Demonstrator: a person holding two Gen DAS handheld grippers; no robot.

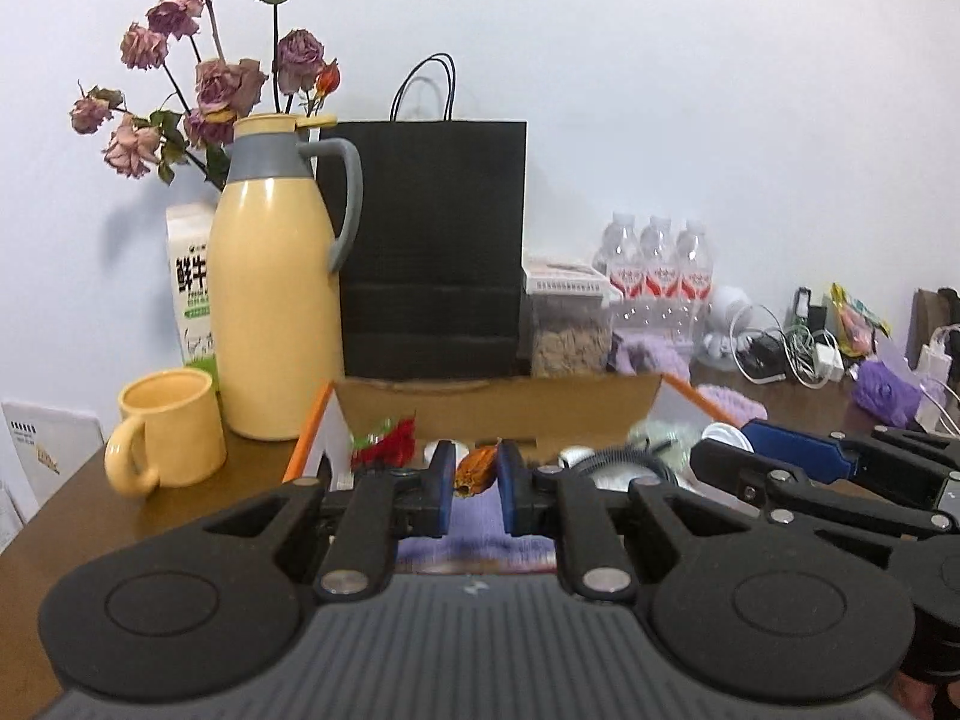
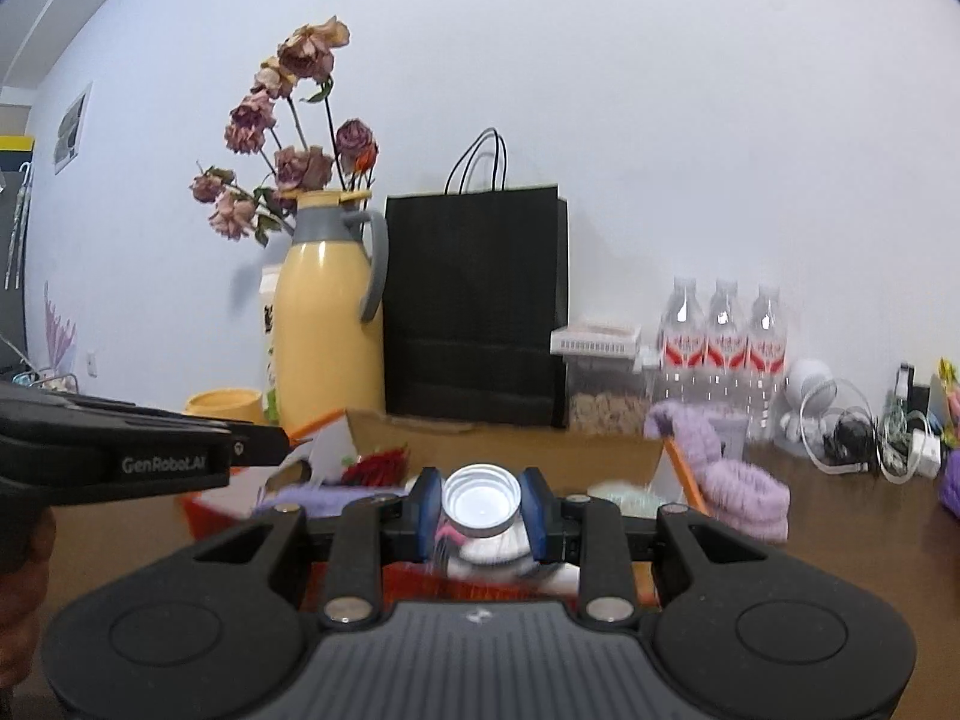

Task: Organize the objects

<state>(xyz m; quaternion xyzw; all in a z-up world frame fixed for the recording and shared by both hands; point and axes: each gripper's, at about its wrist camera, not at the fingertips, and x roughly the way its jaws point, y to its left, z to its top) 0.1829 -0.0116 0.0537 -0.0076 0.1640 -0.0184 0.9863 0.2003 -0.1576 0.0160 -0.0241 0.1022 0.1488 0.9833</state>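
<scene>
My left gripper (image 1: 474, 469) is shut on a small orange-brown dried piece (image 1: 476, 471), pinched between its blue pads and held above the open cardboard box (image 1: 498, 405). Inside the box I see a red bunch (image 1: 387, 443) and purple cloth (image 1: 474, 540). In the right wrist view my right gripper (image 2: 480, 498) is shut on a small white jar with a silver lid (image 2: 480, 499), also over the box (image 2: 510, 438). The right gripper (image 1: 741, 444) reaches in from the right in the left wrist view. The left gripper (image 2: 264, 447) shows at the left of the right wrist view.
On the wooden table (image 1: 180, 516) stand a yellow mug (image 1: 165, 438), a yellow thermos jug (image 1: 276, 282), a milk carton (image 1: 192, 288) and dried roses. Behind the box are a black paper bag (image 1: 432, 252), a cereal container (image 1: 567, 324), water bottles (image 1: 657, 270), purple knitwear (image 2: 732, 480) and cables (image 1: 792, 348).
</scene>
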